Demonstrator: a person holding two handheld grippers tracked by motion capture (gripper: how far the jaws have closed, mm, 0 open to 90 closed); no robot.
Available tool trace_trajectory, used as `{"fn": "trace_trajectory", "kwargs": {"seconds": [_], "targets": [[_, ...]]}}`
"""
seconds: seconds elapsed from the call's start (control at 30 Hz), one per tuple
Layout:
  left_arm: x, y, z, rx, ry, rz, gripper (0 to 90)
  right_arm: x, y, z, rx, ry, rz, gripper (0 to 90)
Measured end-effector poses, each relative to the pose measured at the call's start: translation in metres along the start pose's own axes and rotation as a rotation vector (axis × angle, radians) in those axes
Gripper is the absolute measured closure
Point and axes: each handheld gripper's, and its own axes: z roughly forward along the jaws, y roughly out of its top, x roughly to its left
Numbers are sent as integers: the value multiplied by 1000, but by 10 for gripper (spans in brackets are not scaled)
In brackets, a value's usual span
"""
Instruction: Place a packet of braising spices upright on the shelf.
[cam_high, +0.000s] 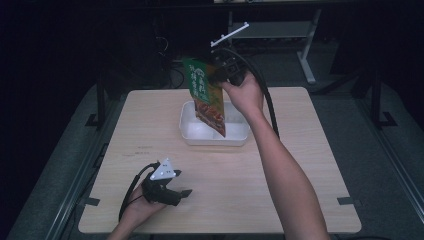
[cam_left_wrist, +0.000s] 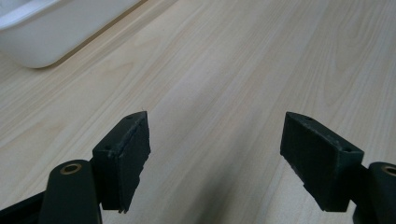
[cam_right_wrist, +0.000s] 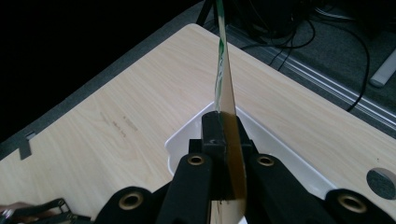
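The snack packet (cam_high: 206, 95), green at the top and orange-brown lower down, hangs in the upper middle of the high view, pinched near its upper edge by the right gripper (cam_high: 216, 76), whose 2 jaws are closed flat on it. The packet slants a little, its lower corner dipping over the white tray (cam_high: 192, 136), which sits on the far half of the wooden table (cam_high: 300, 165), near the centre of the frame; whether that corner touches the tray floor I cannot tell. The person's right hand (cam_high: 246, 95) wraps the gripper's body just right of the packet, the forearm running down to the bottom edge of the frame, and a black cable loops from the gripper past the arm. In the right gripper view the packet (cam_right_wrist: 225, 88) is seen edge-on, a thin strip rising from between the 2 pressed-together jaws at the bottom centre, with the tray (cam_right_wrist: 187, 135) straight beyond them and the table (cam_right_wrist: 116, 116) stretching to the upper left. The left gripper (cam_high: 176, 192) rests low on the table in the lower left of the high view, well apart from the tray, held by the left hand (cam_high: 142, 207). In the left gripper view its 2 jaws stand wide apart with bare wood between them, and a corner of the tray (cam_left_wrist: 51, 32) shows in the upper left.
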Motion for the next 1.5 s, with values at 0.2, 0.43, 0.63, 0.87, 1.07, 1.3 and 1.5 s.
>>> {"fn": "trace_trajectory", "kwargs": {"seconds": [0.2, 0.43, 0.63, 0.87, 1.07, 1.3, 1.5], "targets": [[1, 0, 0, -3, -1, -5, 237, 2, 3, 15, 5, -26, -13, 896], [1, 0, -1, -4, 0, -5, 228, 1, 4, 24, -11, -30, 2, 897], [1, 0, -1, -7, 2, -5, 226, 3, 4, 31, -16, -32, 10, 897], [1, 0, -1, -9, 12, -10, 208, 6, 0, 39, -53, -25, 10, 897], [2, 0, -2, -19, 26, -16, 198, 8, -4, 45, -56, -25, 2, 897], [4, -1, -5, -34, 32, -33, 186, 11, -8, 52, -67, -37, -16, 897], [3, 0, -5, -33, 30, -29, 185, 11, -15, 57, -70, -67, -29, 896]]}}
